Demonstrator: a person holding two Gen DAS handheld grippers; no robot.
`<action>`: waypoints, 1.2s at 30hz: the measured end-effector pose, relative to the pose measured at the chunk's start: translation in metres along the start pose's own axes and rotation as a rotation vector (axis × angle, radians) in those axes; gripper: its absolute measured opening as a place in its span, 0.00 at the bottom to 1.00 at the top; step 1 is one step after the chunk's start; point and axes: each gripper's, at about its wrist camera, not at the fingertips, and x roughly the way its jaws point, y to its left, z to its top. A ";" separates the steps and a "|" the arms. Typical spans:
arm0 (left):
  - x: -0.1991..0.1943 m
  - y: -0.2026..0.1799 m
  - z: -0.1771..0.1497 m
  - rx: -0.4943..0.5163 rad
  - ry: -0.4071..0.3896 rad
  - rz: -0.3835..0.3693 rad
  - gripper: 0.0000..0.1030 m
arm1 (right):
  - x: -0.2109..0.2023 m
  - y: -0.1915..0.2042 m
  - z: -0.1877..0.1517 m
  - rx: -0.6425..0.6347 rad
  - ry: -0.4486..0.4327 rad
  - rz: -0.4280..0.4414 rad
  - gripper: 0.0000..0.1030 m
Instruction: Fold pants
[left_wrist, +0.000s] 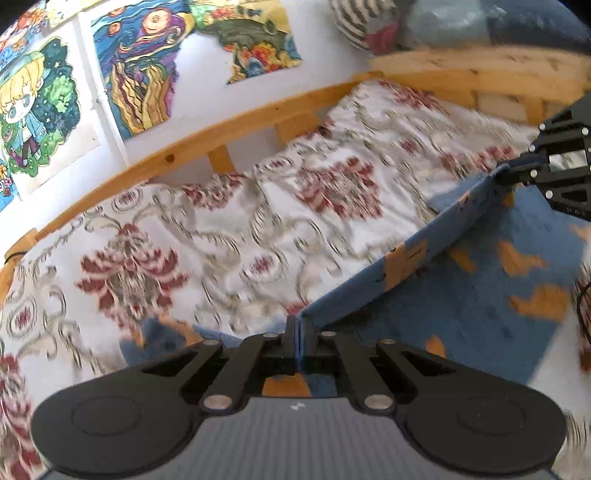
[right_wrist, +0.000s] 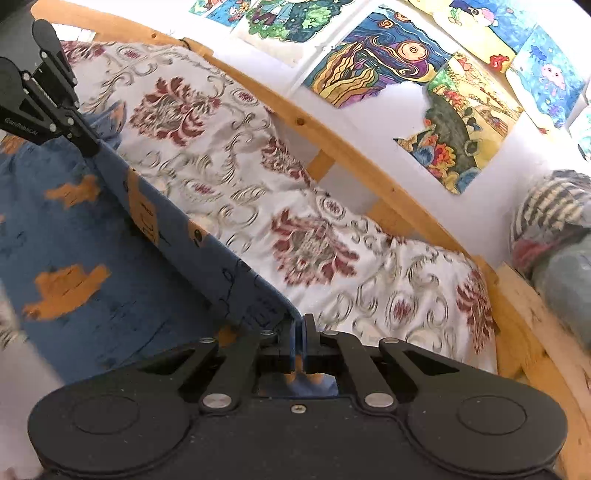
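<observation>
Blue pants with orange shapes lie on a floral bed cover. One edge of the pants is lifted and stretched taut between my two grippers. In the left wrist view, my left gripper is shut on that edge at the bottom centre. My right gripper pinches the far end of the edge at the right. In the right wrist view, my right gripper is shut on blue fabric. The pants spread to its left, and the left gripper holds the other end at the upper left.
A wooden bed rail runs along the far side of the bed cover, beneath a white wall with colourful drawings. A pile of striped and grey cloth sits at the end of the bed.
</observation>
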 end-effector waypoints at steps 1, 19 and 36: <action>-0.004 -0.007 -0.008 0.006 0.007 -0.002 0.00 | -0.006 0.006 -0.004 0.013 0.005 -0.007 0.02; -0.018 -0.063 -0.073 0.143 0.105 -0.073 0.00 | -0.025 0.048 -0.050 0.157 0.141 0.012 0.02; -0.016 -0.067 -0.076 0.183 0.139 -0.101 0.00 | -0.028 0.044 -0.061 0.219 0.137 0.016 0.18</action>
